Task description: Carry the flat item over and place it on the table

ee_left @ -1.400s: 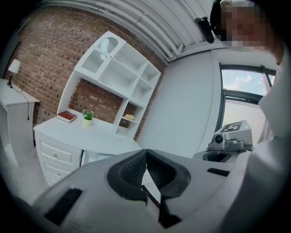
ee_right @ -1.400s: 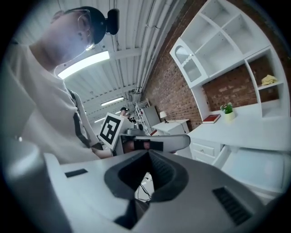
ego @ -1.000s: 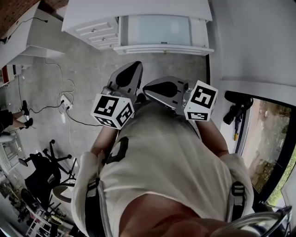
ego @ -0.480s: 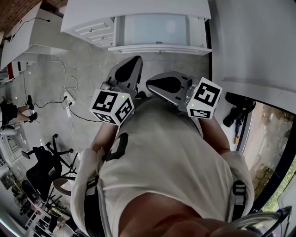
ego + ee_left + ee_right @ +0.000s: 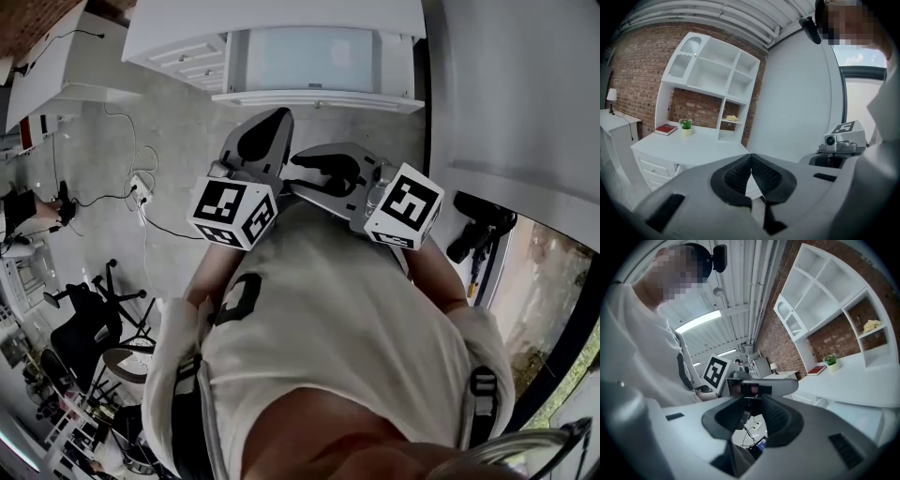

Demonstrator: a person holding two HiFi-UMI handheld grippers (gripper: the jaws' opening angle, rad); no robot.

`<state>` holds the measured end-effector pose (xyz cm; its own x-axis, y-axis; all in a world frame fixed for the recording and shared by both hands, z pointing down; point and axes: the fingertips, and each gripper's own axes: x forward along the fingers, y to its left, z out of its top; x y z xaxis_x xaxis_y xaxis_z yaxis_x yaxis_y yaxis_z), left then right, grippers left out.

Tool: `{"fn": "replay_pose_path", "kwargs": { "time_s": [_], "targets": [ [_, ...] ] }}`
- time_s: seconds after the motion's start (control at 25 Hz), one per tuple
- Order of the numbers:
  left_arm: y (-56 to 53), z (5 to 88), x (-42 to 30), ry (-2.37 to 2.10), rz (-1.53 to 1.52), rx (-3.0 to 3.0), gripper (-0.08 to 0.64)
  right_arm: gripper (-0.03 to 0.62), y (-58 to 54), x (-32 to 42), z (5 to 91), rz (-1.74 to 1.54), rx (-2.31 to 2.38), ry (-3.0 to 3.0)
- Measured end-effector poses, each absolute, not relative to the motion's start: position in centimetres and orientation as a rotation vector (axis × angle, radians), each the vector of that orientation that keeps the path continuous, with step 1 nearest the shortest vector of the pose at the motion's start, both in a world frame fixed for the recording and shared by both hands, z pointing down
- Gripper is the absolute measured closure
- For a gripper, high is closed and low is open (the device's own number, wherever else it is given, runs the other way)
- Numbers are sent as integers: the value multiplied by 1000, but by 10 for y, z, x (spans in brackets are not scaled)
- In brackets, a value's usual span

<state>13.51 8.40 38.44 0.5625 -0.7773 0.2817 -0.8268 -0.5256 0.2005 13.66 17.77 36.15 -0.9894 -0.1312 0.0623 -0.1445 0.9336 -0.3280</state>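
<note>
I hold both grippers close to my chest, jaws toward a white desk (image 5: 319, 58). The left gripper (image 5: 277, 116) is shut, its black pads (image 5: 740, 171) touching at the tips with nothing between them (image 5: 750, 157). My right gripper (image 5: 302, 174) is opening its jaws; only the floor and the left gripper's body show through the gap (image 5: 752, 405). A red book (image 5: 665, 129) lies flat on the desk next to a small potted plant (image 5: 686, 126). The right gripper view also shows the book (image 5: 816, 370) and plant (image 5: 831, 361). Neither gripper holds anything.
A white shelf unit (image 5: 717, 79) stands on the desk against a brick wall. Cables and a power strip (image 5: 136, 202) lie on the concrete floor at left, near a black office chair (image 5: 89, 328). A white wall (image 5: 506, 94) and a dark glazed door (image 5: 539, 281) are at right.
The right gripper's jaws have parted from shut, and its marker cube has tilted and shifted slightly left. The left gripper stays shut and has barely moved.
</note>
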Motion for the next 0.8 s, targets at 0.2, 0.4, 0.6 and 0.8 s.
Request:
{"fn": "replay_pose_path", "kwargs": {
  "time_s": [0.2, 0.4, 0.6, 0.8],
  "targets": [
    [82, 385, 145, -1330, 266, 2498, 540, 519, 168, 145, 363, 531, 265, -3054],
    [72, 389, 145, -1316, 270, 2498, 540, 581, 157, 146, 368, 567, 280, -3038],
    [58, 394, 141, -1251, 307, 2564, 540, 584, 143, 138, 374, 674, 250, -3010],
    [31, 399, 129, -1128, 267, 2575, 540, 586, 123, 123, 368, 753, 174, -3019]
  ]
}}
